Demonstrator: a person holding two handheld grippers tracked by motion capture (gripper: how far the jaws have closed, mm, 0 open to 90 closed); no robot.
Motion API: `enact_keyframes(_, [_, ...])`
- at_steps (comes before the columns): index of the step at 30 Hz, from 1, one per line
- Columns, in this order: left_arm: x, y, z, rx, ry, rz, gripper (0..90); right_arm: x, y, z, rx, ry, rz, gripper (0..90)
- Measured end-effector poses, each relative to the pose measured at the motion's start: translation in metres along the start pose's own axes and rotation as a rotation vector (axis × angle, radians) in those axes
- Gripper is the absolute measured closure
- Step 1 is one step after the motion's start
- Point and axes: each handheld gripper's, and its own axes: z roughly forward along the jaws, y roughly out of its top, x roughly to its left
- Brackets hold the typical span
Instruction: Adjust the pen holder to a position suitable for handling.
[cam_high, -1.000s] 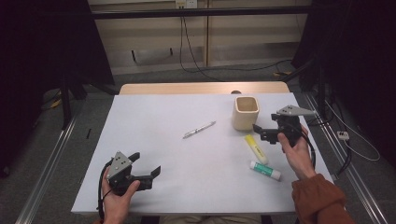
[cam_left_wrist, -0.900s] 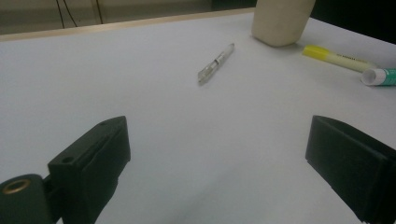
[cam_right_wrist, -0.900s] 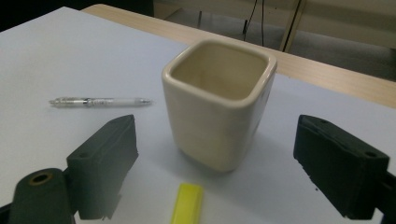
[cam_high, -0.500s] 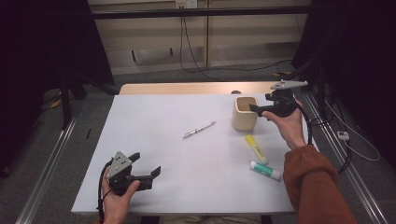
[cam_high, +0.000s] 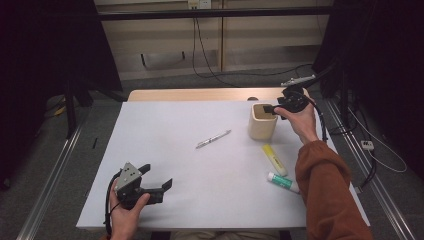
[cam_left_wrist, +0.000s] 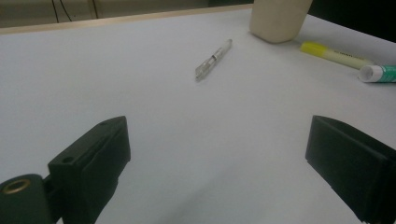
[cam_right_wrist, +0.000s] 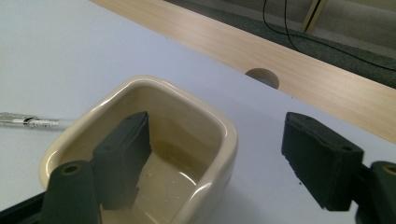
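Down at the near left of the counter (cam_high: 165, 125), the left gripper (cam_high: 150, 184) sits low in the person's hand with its jaws wide and nothing between them. Ahead of those jaws lies a clear pen (cam_left_wrist: 213, 59), well apart from them, with its long side running up and to the right. Next comes the cream cup (cam_high: 262, 121), standing upright near the far edge of the white counter. Just in front of the cup lie a yellow marker (cam_high: 274, 159) and a white and green glue stick (cam_high: 283, 182), side by side but not touching. Last, on the right, the right gripper (cam_high: 274, 108) is up at the cup. Its jaws are wide too. One jaw dips inside the cup and the other hangs outside, so the cup's right wall (cam_right_wrist: 219, 154) sits between them. The jaws do not squeeze the wall yet. I think the right hand is the one about to grab the cup, since it is much nearer than the left.
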Motion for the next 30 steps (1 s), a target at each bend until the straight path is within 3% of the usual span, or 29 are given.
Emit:
enact_keyframes(10, [0.001,0.000,-0.001,0.000,-0.005,-0.002,6.5,-0.003,0.000,0.016,0.043,0.019,-0.030,36.8])
enact_keyframes(15, [0.001,0.000,-0.001,0.001,0.001,-0.007,6.5,-0.004,0.001,0.020,0.042,0.025,-0.034,52.1])
enact_keyframes(20, [0.002,0.000,-0.001,0.003,-0.006,-0.006,6.5,-0.003,0.005,0.019,0.060,0.046,-0.059,61.1])
enact_keyframes(30, [0.002,0.000,-0.002,0.001,-0.002,-0.009,6.5,-0.005,0.001,0.019,0.069,0.048,-0.062,69.4])
